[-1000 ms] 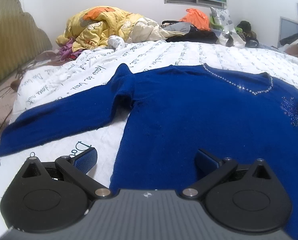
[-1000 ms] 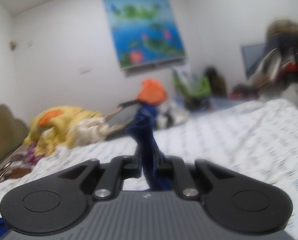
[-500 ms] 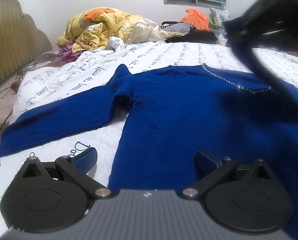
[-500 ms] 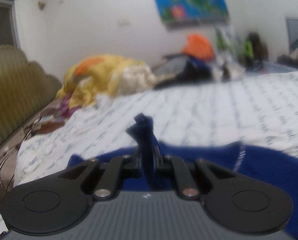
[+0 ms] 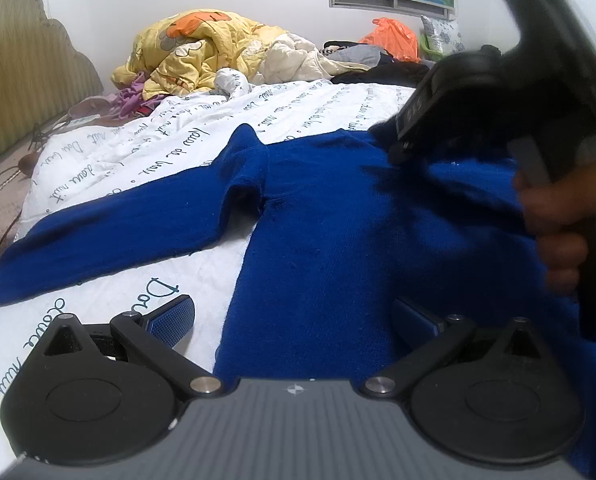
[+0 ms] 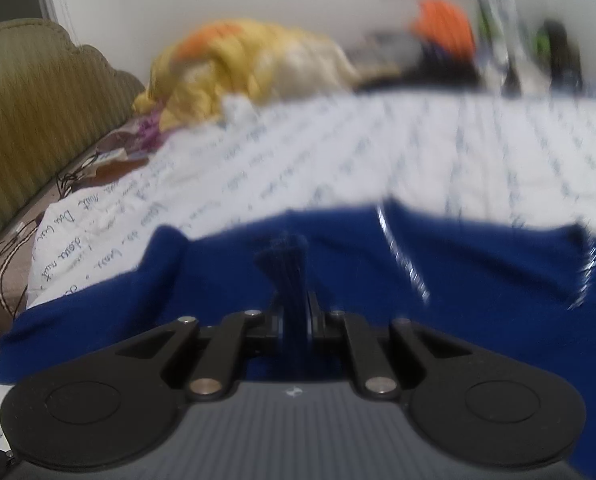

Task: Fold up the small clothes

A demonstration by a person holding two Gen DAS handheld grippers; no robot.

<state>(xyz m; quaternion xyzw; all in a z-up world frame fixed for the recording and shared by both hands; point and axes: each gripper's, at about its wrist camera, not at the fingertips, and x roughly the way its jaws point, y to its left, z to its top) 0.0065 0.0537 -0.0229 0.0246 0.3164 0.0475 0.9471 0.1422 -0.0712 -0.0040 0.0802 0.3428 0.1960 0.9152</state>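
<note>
A royal-blue sweater (image 5: pixel 338 216) lies flat on the white bedsheet (image 5: pixel 169 152), its left sleeve (image 5: pixel 109 236) stretched out to the left. My left gripper (image 5: pixel 293 316) is open and empty, low over the sweater's bottom hem. My right gripper (image 6: pixel 295 316) is shut on the end of the sweater's right sleeve (image 6: pixel 285 256) and holds it over the sweater's body; it also shows in the left wrist view (image 5: pixel 410 140), near the neckline. The silver-trimmed neckline (image 6: pixel 406 264) shows in the right wrist view.
A yellow quilt pile (image 5: pixel 201 48) and other clothes lie at the far end of the bed. An orange bag (image 5: pixel 390 36) stands behind them. An olive headboard (image 5: pixel 21 72) runs along the left.
My right gripper has carried the right sleeve leftward and down across the sweater's body. My left gripper has not moved.
</note>
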